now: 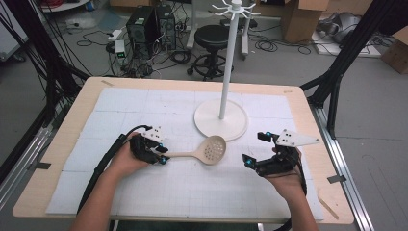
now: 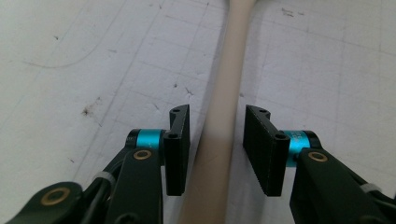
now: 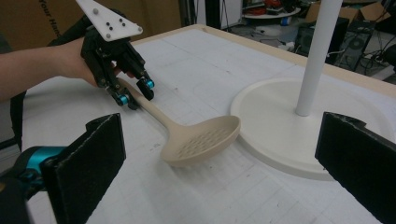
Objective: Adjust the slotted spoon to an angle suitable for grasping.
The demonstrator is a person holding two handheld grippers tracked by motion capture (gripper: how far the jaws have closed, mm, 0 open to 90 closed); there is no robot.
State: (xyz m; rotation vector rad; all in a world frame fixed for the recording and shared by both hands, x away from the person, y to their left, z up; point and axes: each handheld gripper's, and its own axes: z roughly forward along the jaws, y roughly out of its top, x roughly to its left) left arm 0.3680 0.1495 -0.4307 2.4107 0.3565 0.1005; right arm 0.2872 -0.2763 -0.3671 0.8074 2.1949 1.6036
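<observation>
Your left hand-held gripper (image 1: 162,155) sits low over the desk (image 1: 57,144), its two black jaws straddling the handle of the beige plastic slotted spoon (image 1: 204,151). In the left gripper view the handle (image 2: 224,116) runs straight up between the ribbed pads (image 2: 264,149); a sliver of white mat shows on each side of it, so the pads stand just beside the handle without pressing on it. The jaws are narrowly apart around the handle, not clamped.

The spoon lies flat on the white gridded mat (image 1: 120,110) that covers the desk, handle end toward your left hand, perforated bowl toward the middle. The bowl rests just beside the round white base (image 1: 207,122) of the tall white hook stand (image 1: 228,62), near its rim; whether the two touch cannot be told. In the right gripper view the bowl (image 3: 201,140) faces up, with its holes showing.

Your right hand-held gripper (image 1: 255,149) hovers to the right of the spoon, well apart from it, with its jaws wide apart and nothing between them. In its own view the two black pads (image 3: 93,163) frame the spoon bowl and the stand's base (image 3: 280,116), while your left hand (image 3: 70,60) shows farther off at the handle end.
</observation>
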